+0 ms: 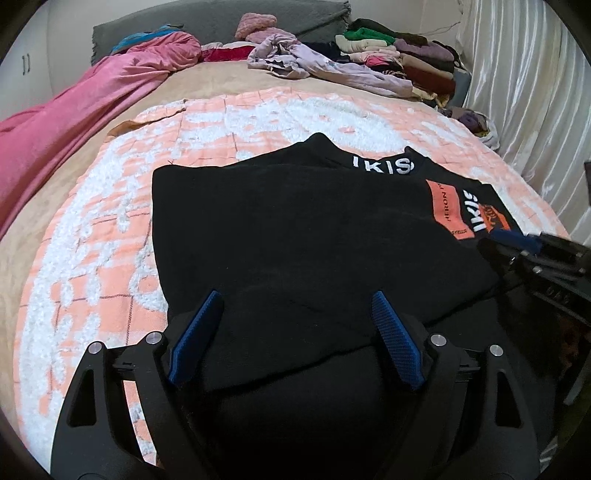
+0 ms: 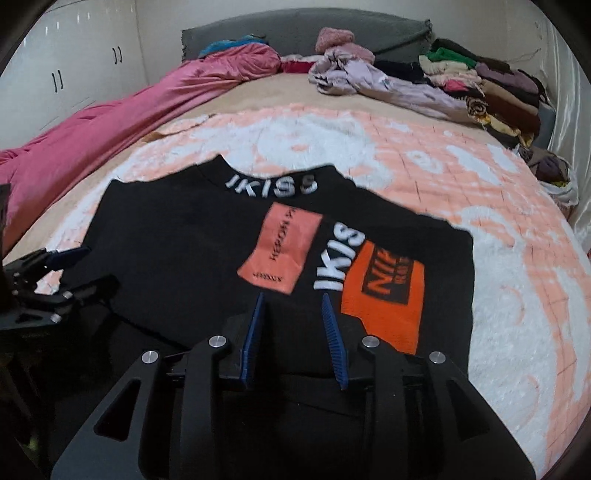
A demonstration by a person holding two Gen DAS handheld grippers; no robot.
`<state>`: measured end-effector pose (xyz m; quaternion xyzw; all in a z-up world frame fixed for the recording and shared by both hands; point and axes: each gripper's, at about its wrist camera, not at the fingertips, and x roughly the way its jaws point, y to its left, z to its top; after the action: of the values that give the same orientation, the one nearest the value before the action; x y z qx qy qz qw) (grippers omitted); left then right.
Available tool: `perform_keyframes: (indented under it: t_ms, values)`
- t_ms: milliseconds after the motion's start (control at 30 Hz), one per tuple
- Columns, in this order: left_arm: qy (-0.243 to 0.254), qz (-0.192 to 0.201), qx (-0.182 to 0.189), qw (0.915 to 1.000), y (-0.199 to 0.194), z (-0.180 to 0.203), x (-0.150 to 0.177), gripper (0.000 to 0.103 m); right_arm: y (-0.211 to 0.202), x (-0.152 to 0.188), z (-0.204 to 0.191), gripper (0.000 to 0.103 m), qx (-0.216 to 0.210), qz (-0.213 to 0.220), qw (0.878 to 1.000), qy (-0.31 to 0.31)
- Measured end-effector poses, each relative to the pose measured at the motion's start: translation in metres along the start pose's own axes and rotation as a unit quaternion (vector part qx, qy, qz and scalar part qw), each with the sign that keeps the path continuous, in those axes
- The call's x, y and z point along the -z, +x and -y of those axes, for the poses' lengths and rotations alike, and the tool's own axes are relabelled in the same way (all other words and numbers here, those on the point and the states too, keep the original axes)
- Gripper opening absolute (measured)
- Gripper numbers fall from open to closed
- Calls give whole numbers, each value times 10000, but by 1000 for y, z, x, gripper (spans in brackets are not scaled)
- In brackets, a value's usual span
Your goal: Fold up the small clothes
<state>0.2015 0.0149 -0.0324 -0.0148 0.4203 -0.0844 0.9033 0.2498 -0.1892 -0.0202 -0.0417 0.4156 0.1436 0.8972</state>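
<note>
A black garment (image 2: 177,251) printed with white lettering, a salmon patch (image 2: 279,254) and an orange patch (image 2: 384,295) lay partly folded on the peach-and-white blanket (image 2: 498,258) covering the bed, its near edge at the foot of both views. The left tongs (image 1: 295,299) stood wide over the plain black left side of the garment, the blue pads (image 1: 395,343) gripping nothing. The right tongs (image 2: 293,301) stood narrowly parted above the garment's near edge, between the two patches, with no cloth between the pads. A pink sheet (image 1: 74,110) lay along the left side of the bed. Crumpled lilac clothing (image 2: 369,81) lay near the grey headboard (image 2: 295,29), and a stack of folded clothes (image 2: 498,88) occupied the far right corner.
</note>
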Motion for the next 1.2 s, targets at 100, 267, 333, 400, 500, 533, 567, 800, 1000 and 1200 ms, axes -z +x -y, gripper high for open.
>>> perform_keyframes:
  t_ms: [100,267,333,400,500,533,567,800,1000,1200]
  values:
    - [3,9,13,10000,0,-1,1,77,5,2,1,31,39,-29,10000,1]
    - [-18,98,47,9999,-6,-1,1,77,4,4,0,31,79,1,10000,-8]
    - [-49,126,87,9999,-9,-2,1,77,-3,4,2,33,-16,80,9999,108]
    - [-73,125,91,9999,-9,-3,1,77,-10,5,5,34,-113,150,9995,269]
    - [-123,153,120,9997,-12,-5,1,77,-17,9,5,37,-89,192,9992,332]
    - [-132,169,133,9997,-14,-5,2,77,-19,10,5,40,-73,202,9992,345]
    - [-136,183,140,9996,-15,-5,2,77,-21,11,5,41,-76,209,9991,367]
    - [-192,237,101,9995,-23,-8,5,77,-31,17,5,56,-143,232,9987,438]
    - [-286,353,25,9990,-36,-15,10,78,-40,21,6,64,-145,287,9981,522]
    - [-324,455,-29,9984,-47,-16,15,88,-49,23,8,76,-107,370,9977,563]
